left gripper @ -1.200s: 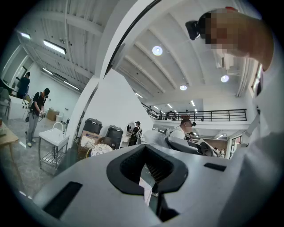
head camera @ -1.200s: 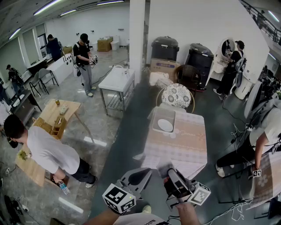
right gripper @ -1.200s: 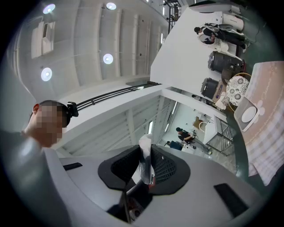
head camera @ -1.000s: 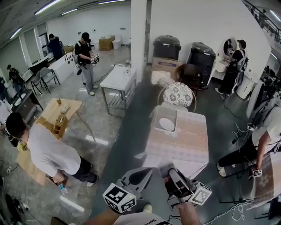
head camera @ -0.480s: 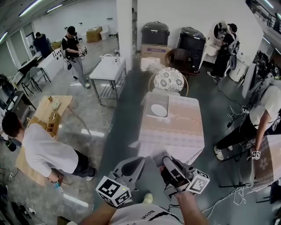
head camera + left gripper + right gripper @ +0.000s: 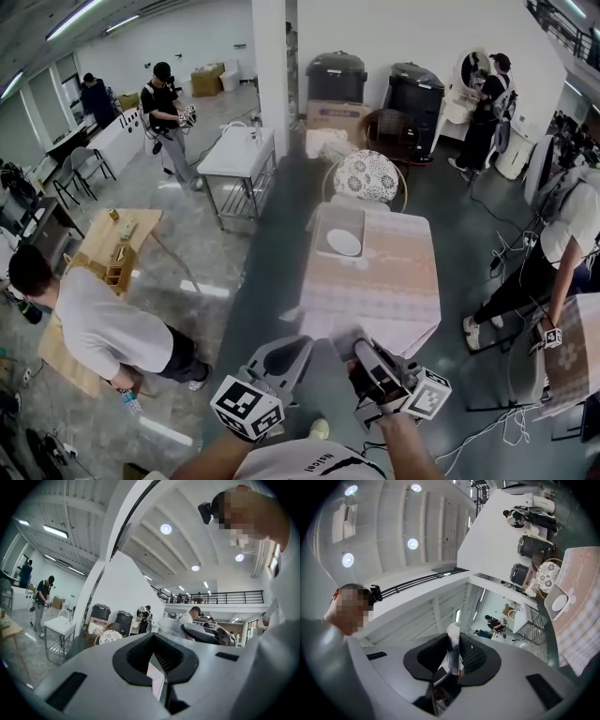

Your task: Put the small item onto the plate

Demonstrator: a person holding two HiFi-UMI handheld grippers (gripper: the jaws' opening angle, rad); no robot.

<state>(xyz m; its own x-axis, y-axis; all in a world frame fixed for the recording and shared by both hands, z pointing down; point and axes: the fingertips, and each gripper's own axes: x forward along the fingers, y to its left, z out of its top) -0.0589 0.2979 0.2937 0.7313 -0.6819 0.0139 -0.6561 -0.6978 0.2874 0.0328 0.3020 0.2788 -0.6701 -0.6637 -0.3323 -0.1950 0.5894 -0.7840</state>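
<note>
A white plate (image 6: 343,243) lies in a grey tray (image 6: 330,223) at the far left corner of a table with a pinkish cloth (image 6: 380,281). Both grippers hang low in front of me, short of the table's near edge. My right gripper (image 6: 361,351) is shut on a small white wrapped item (image 6: 453,649), which sticks out past its tips. The right gripper view shows the plate (image 6: 559,603) far off to the right. My left gripper (image 6: 281,362) looks shut, with nothing between its jaws in the left gripper view.
A round chair with a patterned cushion (image 6: 367,176) stands behind the table. One person bends down at the table's right (image 6: 562,253); another stands at lower left (image 6: 103,328) by a wooden table (image 6: 103,248). A metal sink table (image 6: 239,155) is at the back left.
The head view has swung a little left and back, so the table shifted slightly in the picture. Both grippers keep their place, and the right one still holds the item.
</note>
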